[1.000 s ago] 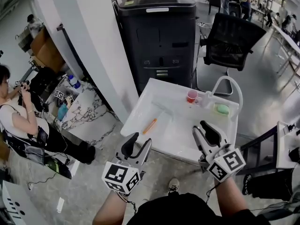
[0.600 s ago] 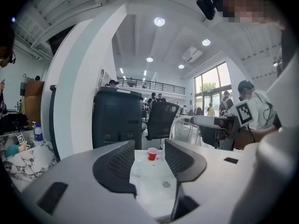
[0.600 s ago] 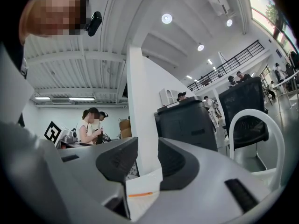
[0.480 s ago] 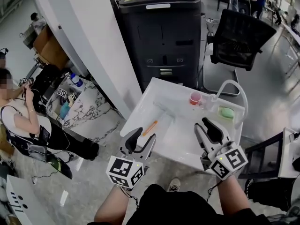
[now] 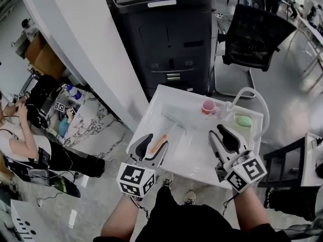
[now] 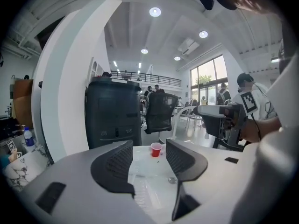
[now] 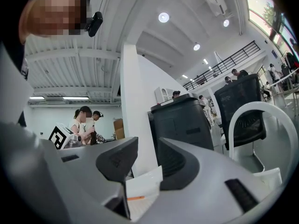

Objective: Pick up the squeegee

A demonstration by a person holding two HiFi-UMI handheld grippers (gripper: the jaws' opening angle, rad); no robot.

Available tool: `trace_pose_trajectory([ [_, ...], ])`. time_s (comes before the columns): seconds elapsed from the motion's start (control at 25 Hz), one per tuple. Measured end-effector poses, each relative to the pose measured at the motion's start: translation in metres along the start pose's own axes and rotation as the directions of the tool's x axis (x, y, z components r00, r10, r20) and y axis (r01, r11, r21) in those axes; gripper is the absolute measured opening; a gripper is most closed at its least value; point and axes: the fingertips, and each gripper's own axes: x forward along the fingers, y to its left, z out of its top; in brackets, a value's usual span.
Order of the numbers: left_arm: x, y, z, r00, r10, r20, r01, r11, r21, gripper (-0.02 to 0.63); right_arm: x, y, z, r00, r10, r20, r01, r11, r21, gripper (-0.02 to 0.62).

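left fingers (image 6: 114, 164) just opened wider, empty | cup (image 5: 207, 105), sponge (image 5: 244, 120) beyond squeegee (image 5: 175, 121)

The left claw (image 5: 154, 144) covers the near end of an orange stick (image 5: 162, 139) on the worktop (image 5: 192, 140), too small to identify; the squeegee (image 5: 174, 119) is pale on white, its outline faint. The picture's left edge cuts off a seated person (image 5: 17, 142).

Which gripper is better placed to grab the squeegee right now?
Left. The left gripper sits right at the orange handle of the squeegee, and its jaws have just been opening wider, with nothing gripped. The right gripper, also open, is off to the handle's right, farther from it.
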Motion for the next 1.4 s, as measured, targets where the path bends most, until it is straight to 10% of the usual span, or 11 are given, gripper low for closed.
trace_pose_trajectory([
  [0.8,0.134,0.053,-0.080,0.935,-0.229,-0.270,0.235,0.972,-0.011,0.244,0.055,-0.044,-0.026,0.972,-0.229,-0.050,0.231,0.973,0.026,0.144],
  [1.4,0.196,0.059,-0.174,0.808,-0.308,-0.502,0.327,0.944,-0.053,0.254,0.051,-0.076,-0.056,0.922,-0.373,-0.102,0.380,0.923,0.062,0.144],
])
